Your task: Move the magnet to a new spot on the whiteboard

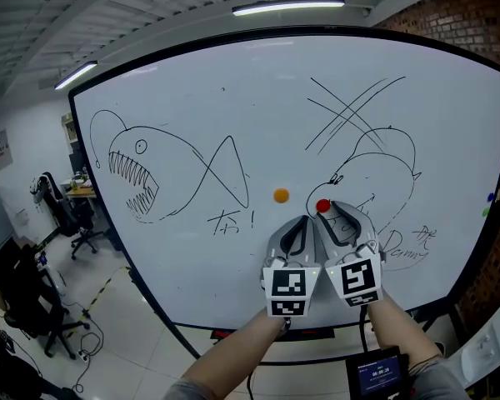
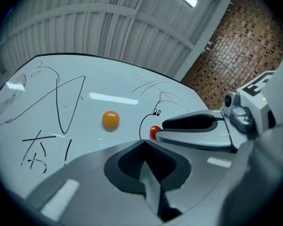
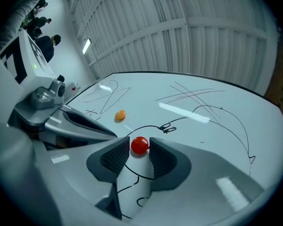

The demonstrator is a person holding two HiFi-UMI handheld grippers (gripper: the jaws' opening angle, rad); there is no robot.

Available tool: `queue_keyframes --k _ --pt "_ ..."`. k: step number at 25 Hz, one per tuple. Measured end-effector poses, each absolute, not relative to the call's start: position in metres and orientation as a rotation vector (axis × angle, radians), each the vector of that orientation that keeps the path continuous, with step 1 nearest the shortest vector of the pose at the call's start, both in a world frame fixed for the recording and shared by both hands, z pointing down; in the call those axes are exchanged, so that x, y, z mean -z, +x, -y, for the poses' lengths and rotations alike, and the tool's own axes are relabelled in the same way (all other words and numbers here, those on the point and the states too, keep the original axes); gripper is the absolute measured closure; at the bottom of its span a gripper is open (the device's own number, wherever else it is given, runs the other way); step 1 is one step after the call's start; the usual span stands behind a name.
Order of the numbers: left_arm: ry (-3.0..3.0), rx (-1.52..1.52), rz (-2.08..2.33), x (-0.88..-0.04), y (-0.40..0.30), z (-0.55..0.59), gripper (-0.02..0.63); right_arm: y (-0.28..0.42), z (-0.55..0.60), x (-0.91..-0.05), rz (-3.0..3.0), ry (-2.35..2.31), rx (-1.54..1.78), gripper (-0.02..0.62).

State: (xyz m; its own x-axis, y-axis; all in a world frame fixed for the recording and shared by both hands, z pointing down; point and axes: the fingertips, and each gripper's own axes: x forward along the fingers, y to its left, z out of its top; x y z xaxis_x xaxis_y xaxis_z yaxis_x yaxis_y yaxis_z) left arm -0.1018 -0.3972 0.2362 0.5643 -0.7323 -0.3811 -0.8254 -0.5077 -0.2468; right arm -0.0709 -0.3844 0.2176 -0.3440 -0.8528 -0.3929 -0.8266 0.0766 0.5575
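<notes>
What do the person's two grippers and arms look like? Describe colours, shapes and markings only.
The left gripper and right gripper are matching light grey plastic shells tapering to two jaws, lined with dark ribbed pads. Each carries a white cube printed with black square markers. The person wears grey sleeves.

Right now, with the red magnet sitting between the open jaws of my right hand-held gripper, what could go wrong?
The round red magnet sits only at the jaw tips of the right hand-held gripper, so closing there might squeeze it out sideways. The black marker drawing has lines running under those jaws, and dragging the magnet across the whiteboard could smear them. The shut left hand-held gripper is close alongside and may get bumped.
</notes>
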Motion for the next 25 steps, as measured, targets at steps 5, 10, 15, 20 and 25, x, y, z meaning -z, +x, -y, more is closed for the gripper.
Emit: queue_keyframes --k 5,10,15,20,25 --pt "-2.416 -0.32 -1.254 -0.236 -0.103 0.402 0.606 -0.071 0.397 -0.221 2.186 1.811 1.137 0.45" --pt "-2.42 -0.325 -1.26 -0.238 -0.102 0.403 0.604 -0.071 0.397 -0.222 2.132 1.814 1.162 0.469" --pt "-2.422 -0.338 -1.236 -0.239 -0.092 0.398 0.606 -0.061 0.395 -0.227 2.138 1.82 1.112 0.471" --pt "-2.436 -0.34 -1.166 -0.244 -0.059 0.387 0.606 -0.027 0.39 -0.241 2.155 1.862 1.019 0.471" --pt "-2.494 -0.336 -1.077 -0.254 -0.006 0.373 0.606 0.021 0.372 -0.254 2.113 1.922 0.966 0.471"
